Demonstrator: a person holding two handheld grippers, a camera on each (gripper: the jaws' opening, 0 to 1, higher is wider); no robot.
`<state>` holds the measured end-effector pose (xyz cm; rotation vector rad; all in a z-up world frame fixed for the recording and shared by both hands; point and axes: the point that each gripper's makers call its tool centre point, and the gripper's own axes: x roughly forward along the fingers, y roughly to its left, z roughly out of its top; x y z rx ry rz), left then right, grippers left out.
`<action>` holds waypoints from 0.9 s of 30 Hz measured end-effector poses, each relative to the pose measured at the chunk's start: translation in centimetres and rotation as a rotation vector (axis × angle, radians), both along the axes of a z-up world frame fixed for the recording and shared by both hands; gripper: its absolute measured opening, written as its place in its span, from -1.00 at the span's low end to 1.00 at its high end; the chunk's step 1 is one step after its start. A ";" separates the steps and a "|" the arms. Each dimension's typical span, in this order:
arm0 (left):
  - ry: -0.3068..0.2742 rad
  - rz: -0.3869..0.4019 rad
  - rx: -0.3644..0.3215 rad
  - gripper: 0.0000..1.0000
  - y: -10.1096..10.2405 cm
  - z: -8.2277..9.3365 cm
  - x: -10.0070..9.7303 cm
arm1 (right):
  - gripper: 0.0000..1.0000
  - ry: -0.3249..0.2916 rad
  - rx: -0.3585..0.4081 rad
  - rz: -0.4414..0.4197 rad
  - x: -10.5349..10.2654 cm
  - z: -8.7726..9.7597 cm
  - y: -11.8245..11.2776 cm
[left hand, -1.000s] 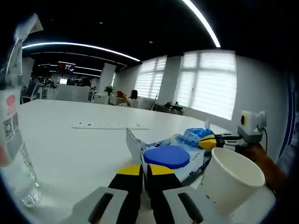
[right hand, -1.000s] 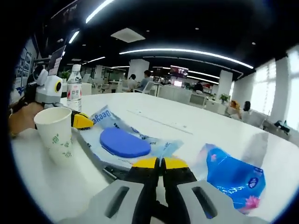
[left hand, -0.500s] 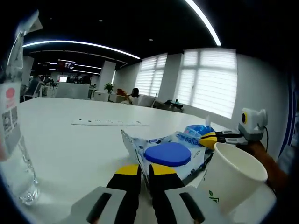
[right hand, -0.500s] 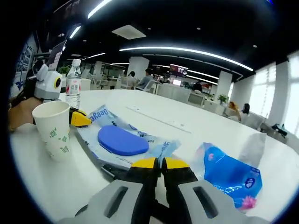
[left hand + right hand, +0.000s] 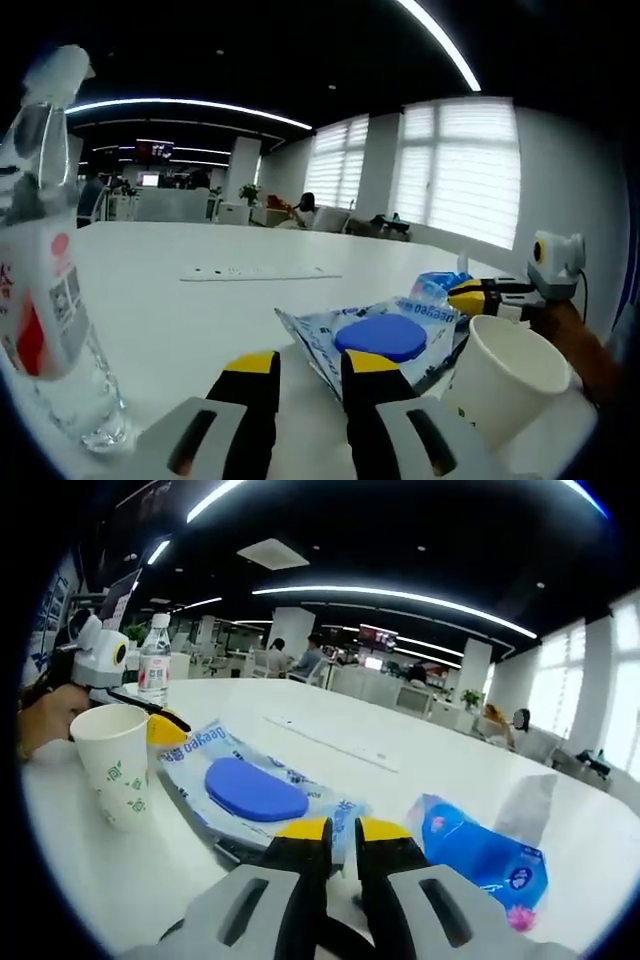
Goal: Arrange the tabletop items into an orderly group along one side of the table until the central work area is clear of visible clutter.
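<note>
A flat wipes pack with a blue lid lies on the white table, its near corner just ahead of my left gripper, which stands open. From the other side, the wipes pack lies just beyond my right gripper, whose jaws are slightly apart with nothing between them. A paper cup stands upright at the right, beside the right gripper. The paper cup sits next to the left gripper. A blue tissue pack lies at the right.
A clear water bottle stands close at the left; the water bottle appears behind the cup. A long white power strip lies across the table further out. A hand holds the left gripper. Office desks and people fill the background.
Both grippers, shut at the wipes pack's edges before, have opened and let it go. The left camera has swung, so the bottle shows more fully.
</note>
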<state>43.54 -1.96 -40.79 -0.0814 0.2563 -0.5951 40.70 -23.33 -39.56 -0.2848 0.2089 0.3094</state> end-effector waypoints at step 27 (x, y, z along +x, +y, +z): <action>-0.113 -0.060 0.102 -0.49 1.9 3.9 -1.2 | -0.49 -0.051 0.220 0.151 -1.1 3.5 3.4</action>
